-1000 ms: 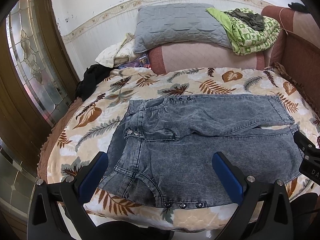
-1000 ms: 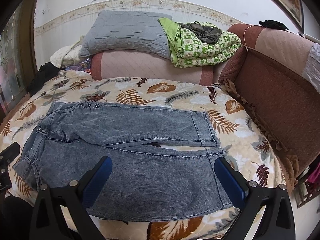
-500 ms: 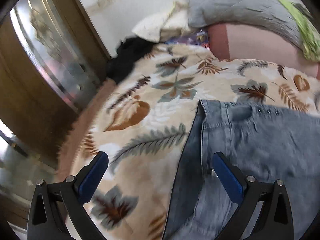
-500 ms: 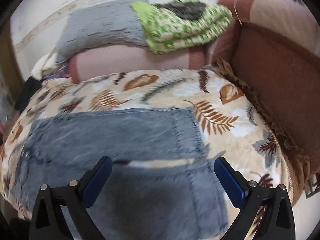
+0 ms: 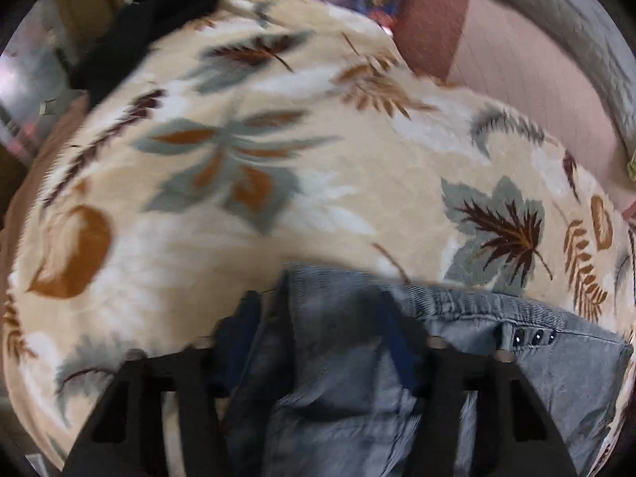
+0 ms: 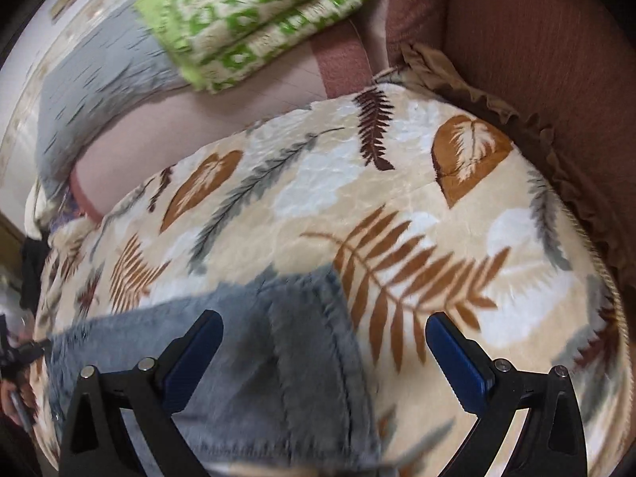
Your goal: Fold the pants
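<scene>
Grey-blue denim pants (image 5: 497,361) lie flat on a leaf-print bedspread (image 5: 278,183). In the left wrist view my left gripper (image 5: 318,342) hangs low over the far corner of the waistband; its blue pads are blurred and stand partly closed around the denim edge. In the right wrist view my right gripper (image 6: 324,351) is open over the far leg's hem (image 6: 314,318), one pad over the denim, the other over the bedspread (image 6: 397,206).
A pink bolster (image 5: 516,59) and a grey pillow (image 6: 87,79) line the far edge, with a green patterned blanket (image 6: 258,12) on top. A brown sofa side (image 6: 536,59) stands to the right. Black clothing (image 5: 131,28) lies at the far left.
Both grippers have dropped down and forward to the pants' far edge. The left one went to the waistband corner and its jaws have narrowed. The right one went to the far leg's hem.
</scene>
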